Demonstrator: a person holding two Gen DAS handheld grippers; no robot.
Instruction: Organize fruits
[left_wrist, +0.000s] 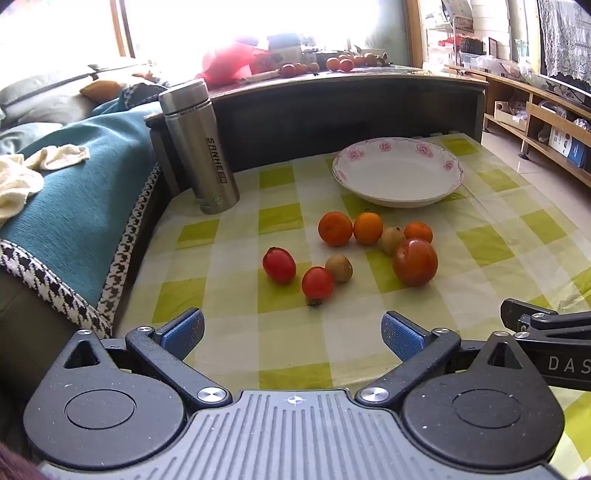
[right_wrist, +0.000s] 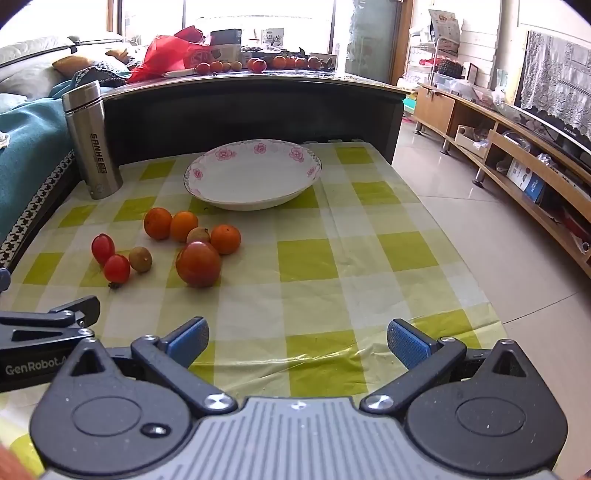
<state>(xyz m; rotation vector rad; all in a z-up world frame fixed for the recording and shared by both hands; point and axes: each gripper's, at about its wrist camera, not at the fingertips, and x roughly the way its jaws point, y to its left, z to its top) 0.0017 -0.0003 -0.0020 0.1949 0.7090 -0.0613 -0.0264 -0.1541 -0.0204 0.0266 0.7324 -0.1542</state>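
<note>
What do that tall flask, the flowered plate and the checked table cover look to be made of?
Flask: brushed stainless steel, judging by its dull grey metallic sheen. Flowered plate: probably glazed ceramic, being glossy white with printed pink blossoms. Checked table cover: likely thin plastic sheeting, since it shines and wrinkles near the front edge; coated cloth is possible.

Daylight floods in through the window (left_wrist: 236, 22) ahead of me, blown out to white in my left view (less so in the right). Fruit shadows on the tablecloth (right_wrist: 314, 258) are soft; straight edges bow and the corners go black.
</note>
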